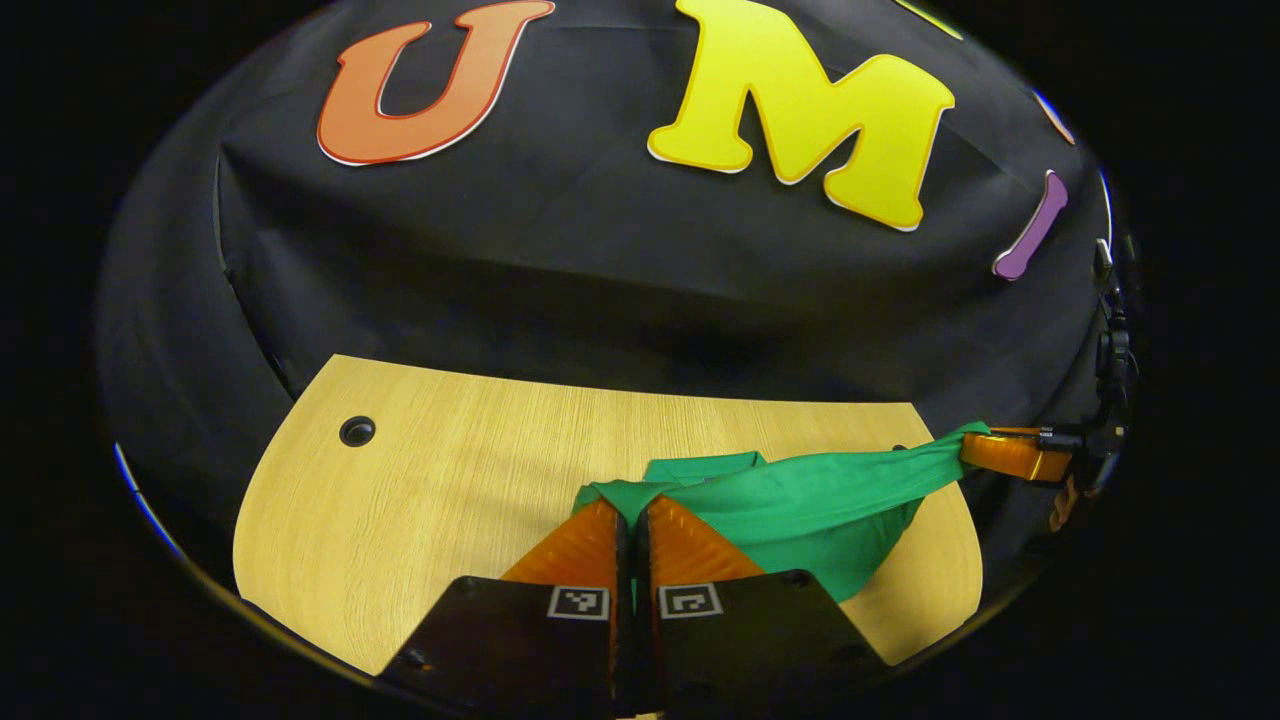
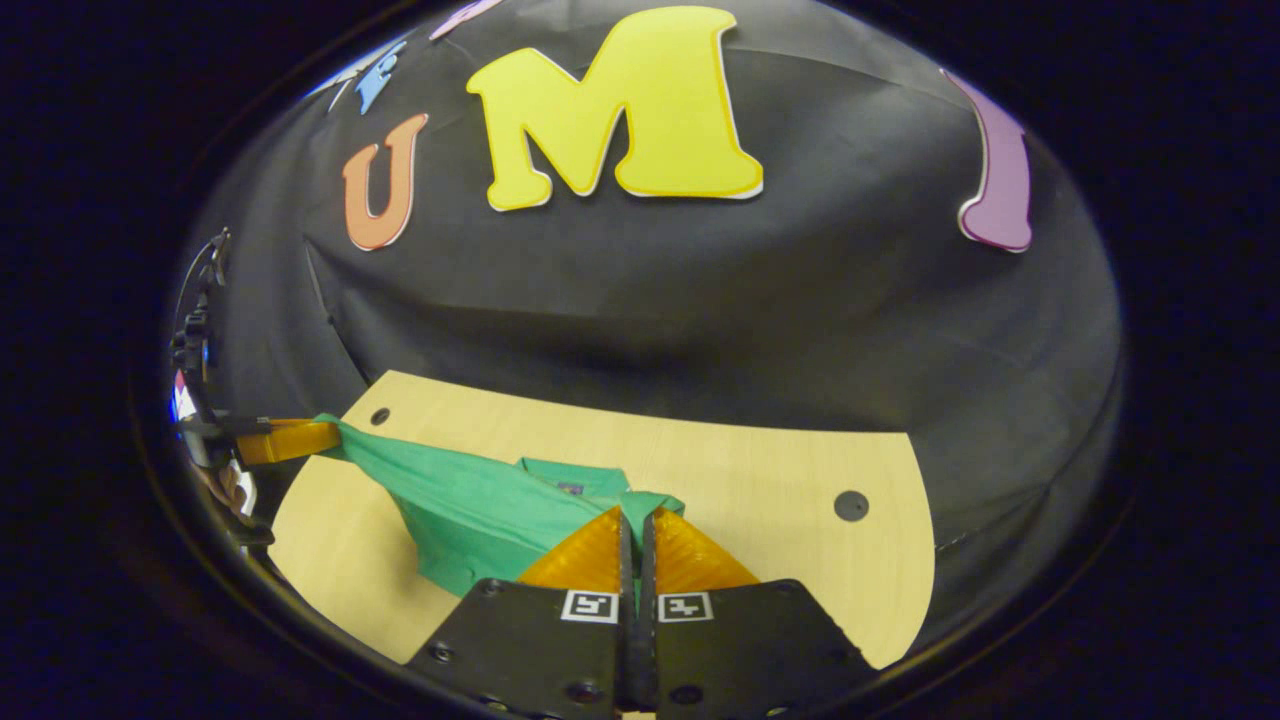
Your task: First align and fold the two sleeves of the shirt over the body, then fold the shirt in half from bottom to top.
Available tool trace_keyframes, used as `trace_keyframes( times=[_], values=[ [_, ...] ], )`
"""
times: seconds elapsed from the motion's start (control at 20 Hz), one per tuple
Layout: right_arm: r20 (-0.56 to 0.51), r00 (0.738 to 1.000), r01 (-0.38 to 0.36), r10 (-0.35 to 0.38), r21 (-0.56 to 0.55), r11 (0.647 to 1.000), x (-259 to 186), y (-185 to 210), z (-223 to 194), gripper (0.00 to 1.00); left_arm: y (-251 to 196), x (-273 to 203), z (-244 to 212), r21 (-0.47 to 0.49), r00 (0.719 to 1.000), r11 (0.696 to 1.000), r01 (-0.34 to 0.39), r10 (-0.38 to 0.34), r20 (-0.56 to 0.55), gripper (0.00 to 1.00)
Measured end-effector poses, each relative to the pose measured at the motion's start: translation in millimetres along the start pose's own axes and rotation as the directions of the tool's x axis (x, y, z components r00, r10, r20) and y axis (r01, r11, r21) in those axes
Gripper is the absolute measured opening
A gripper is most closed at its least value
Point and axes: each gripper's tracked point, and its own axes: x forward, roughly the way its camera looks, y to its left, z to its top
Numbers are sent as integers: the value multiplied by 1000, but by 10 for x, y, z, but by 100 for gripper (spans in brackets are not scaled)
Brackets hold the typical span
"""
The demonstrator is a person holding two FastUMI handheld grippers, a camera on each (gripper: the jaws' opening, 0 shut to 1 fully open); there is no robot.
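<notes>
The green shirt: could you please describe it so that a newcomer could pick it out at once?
Find the light wooden table in front of the black cloth wall. Above it the green shirt hangs stretched between the left gripper and the right gripper, each shut on an edge. It is the one soft green thing there.

Your left gripper view looks low and close across the table (image 1: 420,480) toward the back wall (image 1: 600,280); your right gripper view does likewise. Both share the shirt (image 1: 800,510) between them.
</notes>
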Motion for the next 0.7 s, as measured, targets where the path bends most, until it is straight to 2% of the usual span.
trace_keyframes(
  times=[0.3,0.4,0.7],
  values=[
    [-34,999,2,0,68,998,705,-225,-255,0,177,635,-217,-57,1000,998,-22,21,-16,8],
    [-40,999,-22,25,83,996,903,-257,-398,0,221,792,-303,-55,999,998,-26,25,-21,8],
    [-44,999,17,-14,78,997,1194,-352,-530,0,132,1084,-325,-29,1000,999,-27,27,-10,12]
  ],
)
